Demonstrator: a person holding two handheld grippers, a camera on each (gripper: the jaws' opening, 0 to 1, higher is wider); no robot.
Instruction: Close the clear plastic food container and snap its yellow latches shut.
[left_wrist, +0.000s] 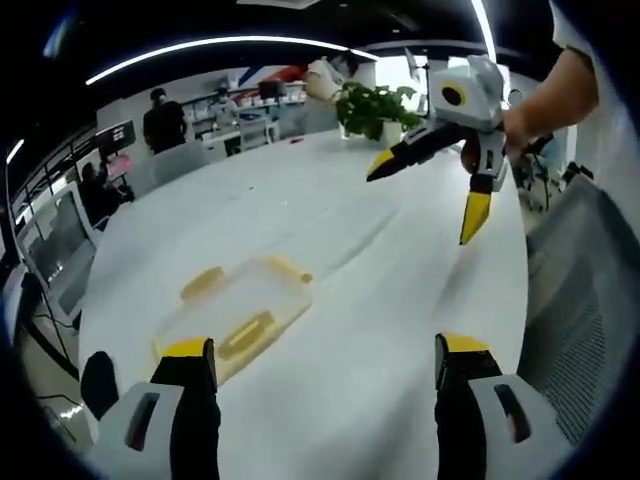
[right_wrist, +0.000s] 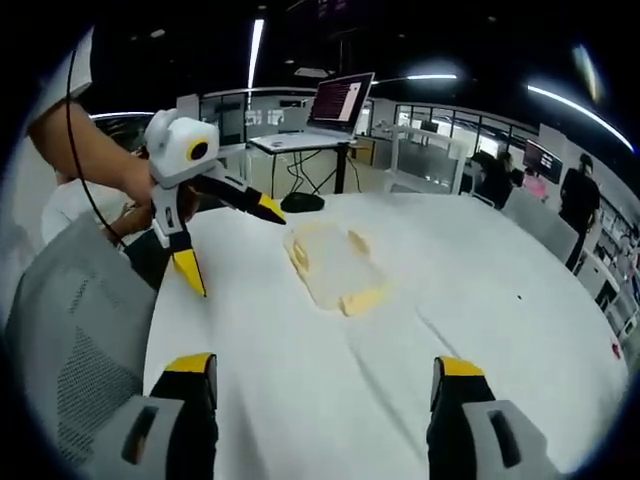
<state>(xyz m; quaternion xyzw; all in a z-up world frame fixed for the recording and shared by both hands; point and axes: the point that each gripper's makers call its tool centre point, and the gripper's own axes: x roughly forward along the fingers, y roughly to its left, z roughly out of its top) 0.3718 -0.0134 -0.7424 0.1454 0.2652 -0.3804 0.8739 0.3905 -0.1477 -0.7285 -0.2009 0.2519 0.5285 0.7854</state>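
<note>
A clear plastic food container (left_wrist: 245, 305) with yellow latches lies flat on the white table (left_wrist: 400, 300), just ahead and left of my left gripper (left_wrist: 325, 350), which is open and holds nothing. Whether its latches are snapped I cannot tell. Far right above the table, a hand holds the right gripper (left_wrist: 428, 190) with its yellow tips spread apart. In the right gripper view the container (right_wrist: 330, 262) sits mid-table beyond my open right gripper (right_wrist: 322, 367). The left gripper (right_wrist: 230, 243) hovers open to the container's left, held by a hand.
A potted plant (left_wrist: 375, 108) stands at the table's far end. A grey mesh chair (left_wrist: 585, 300) is beside the table edge, also seen as the chair (right_wrist: 70, 340). A laptop (right_wrist: 342, 100) sits on a desk behind. People stand in the background.
</note>
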